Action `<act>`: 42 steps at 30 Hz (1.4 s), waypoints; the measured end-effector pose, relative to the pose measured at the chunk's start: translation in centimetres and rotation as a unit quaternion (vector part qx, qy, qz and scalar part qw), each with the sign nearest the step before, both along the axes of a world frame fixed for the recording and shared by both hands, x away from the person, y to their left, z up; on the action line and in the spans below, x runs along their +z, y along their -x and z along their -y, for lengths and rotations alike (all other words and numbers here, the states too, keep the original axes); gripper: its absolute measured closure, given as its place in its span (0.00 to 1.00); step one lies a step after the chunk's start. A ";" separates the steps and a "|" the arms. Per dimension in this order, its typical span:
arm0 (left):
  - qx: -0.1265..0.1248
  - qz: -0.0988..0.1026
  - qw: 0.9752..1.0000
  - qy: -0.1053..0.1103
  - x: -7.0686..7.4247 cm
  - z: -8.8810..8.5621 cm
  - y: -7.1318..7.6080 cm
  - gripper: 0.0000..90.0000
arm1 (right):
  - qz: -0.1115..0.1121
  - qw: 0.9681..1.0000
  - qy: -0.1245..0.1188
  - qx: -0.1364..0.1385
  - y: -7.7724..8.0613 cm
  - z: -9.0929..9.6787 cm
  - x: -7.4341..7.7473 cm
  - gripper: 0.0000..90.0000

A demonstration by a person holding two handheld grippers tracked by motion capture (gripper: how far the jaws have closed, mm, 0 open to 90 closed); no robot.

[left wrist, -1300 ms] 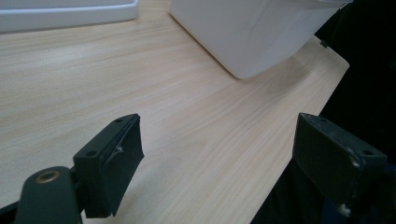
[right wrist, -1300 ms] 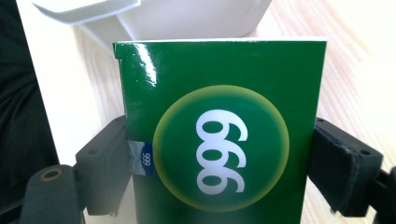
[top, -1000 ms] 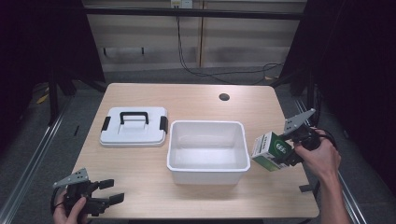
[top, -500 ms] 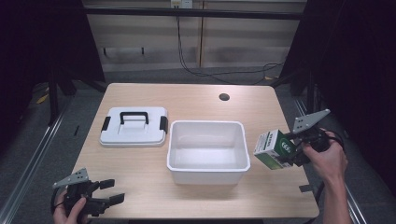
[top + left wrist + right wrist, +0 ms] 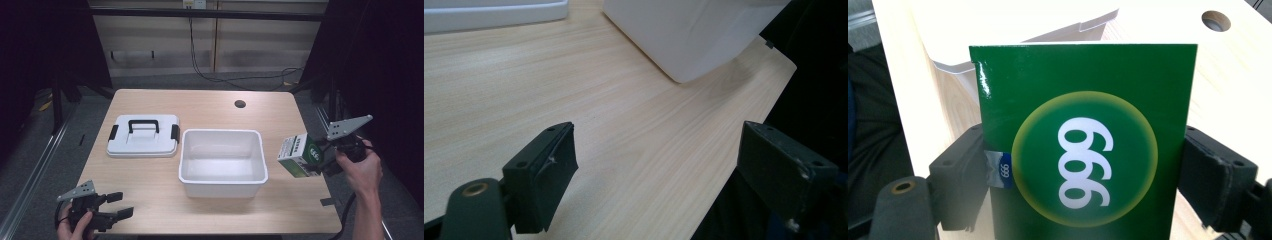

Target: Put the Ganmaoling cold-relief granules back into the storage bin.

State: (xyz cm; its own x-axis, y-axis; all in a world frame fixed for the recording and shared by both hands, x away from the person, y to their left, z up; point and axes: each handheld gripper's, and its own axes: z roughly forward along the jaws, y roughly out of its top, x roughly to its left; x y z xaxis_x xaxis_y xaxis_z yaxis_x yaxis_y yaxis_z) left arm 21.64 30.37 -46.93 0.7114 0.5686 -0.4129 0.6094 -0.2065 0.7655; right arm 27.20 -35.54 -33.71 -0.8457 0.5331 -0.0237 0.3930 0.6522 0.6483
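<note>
Item: green carton (image 5: 299,155), clamped by its sides in the right tool (image 5: 320,159) and held in the air just beside the right wall of the open white bin (image 5: 223,181), probably staged for placing inside; the bin's lid (image 5: 143,135), black handle up, lay on the table (image 5: 210,107) left of it, leaving the bin open. Left tool (image 5: 114,210): jaws wide and empty, resting idle at the table's near left corner. Against the earlier frames, the carton and right tool had drifted slightly rightward and turned; the left tool, bin and lid had not moved.
</note>
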 end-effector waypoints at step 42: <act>0.006 -0.001 1.000 0.003 0.0 -0.2 0.0 0.18 | 0.012 0.995 0.030 0.099 -4.0 -8.2 7.3 0.18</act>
